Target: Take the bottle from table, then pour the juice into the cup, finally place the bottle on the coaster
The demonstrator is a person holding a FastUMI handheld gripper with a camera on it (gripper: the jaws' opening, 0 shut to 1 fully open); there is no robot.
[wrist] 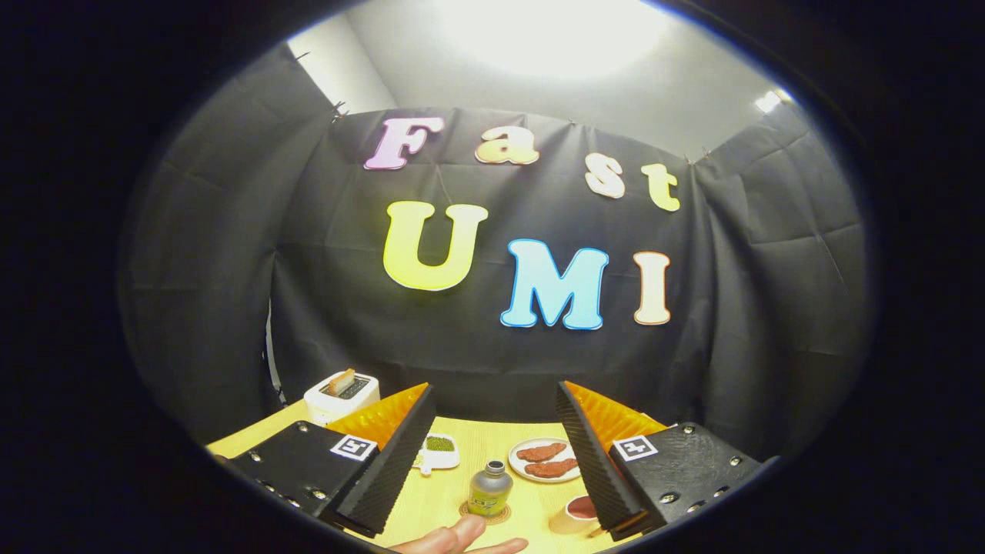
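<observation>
A small grey bottle (pixel 489 489) with a yellow label stands upright on a round brown coaster (pixel 486 513) on the yellow table (pixel 492 442). It lies between and below the spread fingers of my gripper (pixel 492 415), which is open and holds nothing. A tan cup (pixel 575 514) with dark reddish juice inside sits right of the bottle, beside the right finger (pixel 589 454). The left finger (pixel 392 458) stands well apart from the bottle.
A person's hand (pixel 462 536) reaches in at the table's near edge, just before the coaster. Beyond the bottle a white plate (pixel 545 462) carries two reddish meat slices. A small white dish (pixel 439 452) holds something green. A white toaster (pixel 341 395) with bread stands far left.
</observation>
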